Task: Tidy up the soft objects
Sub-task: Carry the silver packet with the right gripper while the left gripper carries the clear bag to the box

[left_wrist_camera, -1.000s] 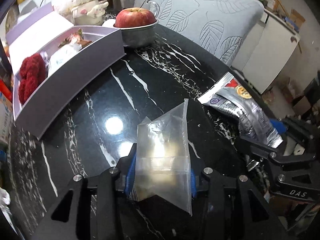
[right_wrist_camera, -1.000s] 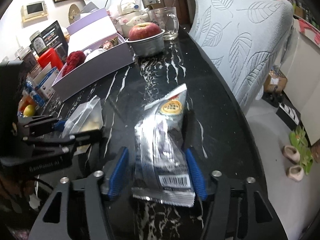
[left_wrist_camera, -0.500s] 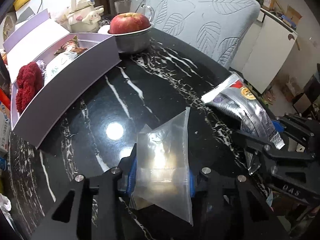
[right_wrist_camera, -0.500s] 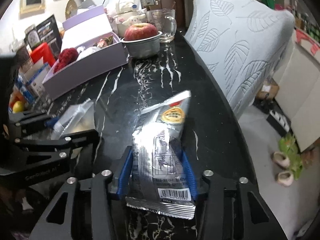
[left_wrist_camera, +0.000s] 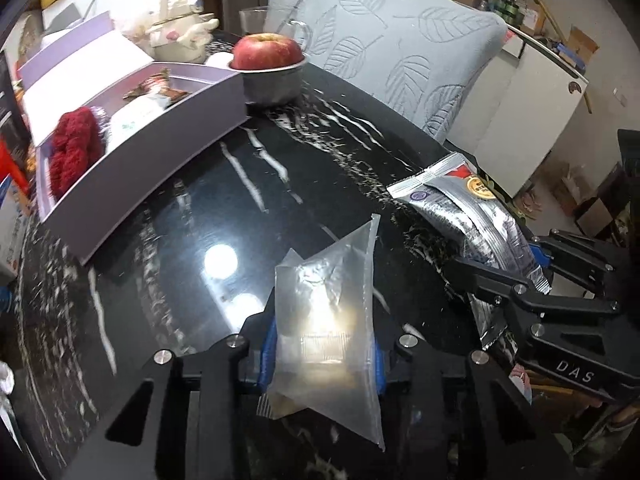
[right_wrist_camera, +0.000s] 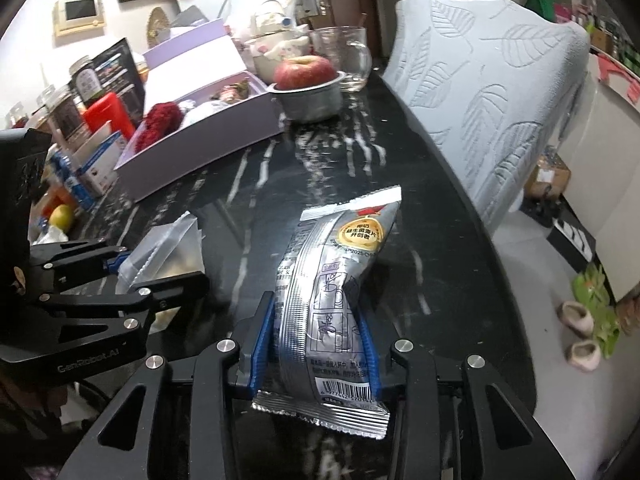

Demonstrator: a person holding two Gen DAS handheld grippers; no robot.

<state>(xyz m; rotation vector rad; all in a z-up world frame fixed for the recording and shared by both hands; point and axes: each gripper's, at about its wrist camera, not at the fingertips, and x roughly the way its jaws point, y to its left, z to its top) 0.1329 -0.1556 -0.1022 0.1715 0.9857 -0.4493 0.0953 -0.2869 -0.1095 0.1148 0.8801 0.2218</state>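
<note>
My left gripper (left_wrist_camera: 322, 344) is shut on a clear plastic pouch (left_wrist_camera: 328, 308) and holds it above the black marble table (left_wrist_camera: 180, 208). My right gripper (right_wrist_camera: 316, 344) is shut on a silver snack packet (right_wrist_camera: 332, 280), lifted off the table. Each gripper shows in the other's view: the right gripper (left_wrist_camera: 516, 276) with the packet (left_wrist_camera: 460, 204), the left gripper (right_wrist_camera: 132, 276) with the pouch (right_wrist_camera: 168, 248). An open lilac box (left_wrist_camera: 160, 160) at the far left holds a red knitted item (left_wrist_camera: 72, 148) and other wrapped things.
A red apple (left_wrist_camera: 268, 50) sits in a metal bowl (left_wrist_camera: 272, 84) beside the box, with a glass mug (right_wrist_camera: 346, 60) and a white teapot (left_wrist_camera: 176, 36) behind. A leaf-patterned cushion (left_wrist_camera: 400, 68) borders the table's right edge. Clutter lies at the left (right_wrist_camera: 80, 140).
My right gripper has closed on the snack packet and lifted it. Both grippers have risen and moved forward a little with their loads.
</note>
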